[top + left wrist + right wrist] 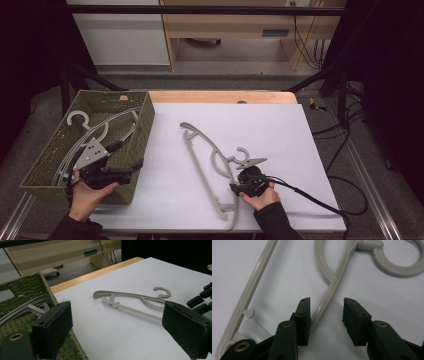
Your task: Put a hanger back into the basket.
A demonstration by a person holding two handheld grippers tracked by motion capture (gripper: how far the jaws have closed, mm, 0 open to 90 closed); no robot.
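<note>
The grey hanger lies flat on the white surface, its long axis running from the far left toward the near edge, hook pointing right. The right gripper sits at its near side, far closer than the left gripper, which hovers open and empty over the near corner of the woven basket holding other hangers. In the right gripper view the jaws stand partly open astride the hanger's curved arm; the arm hugs one pad and the other stands clear, so nothing is clamped yet.
</note>
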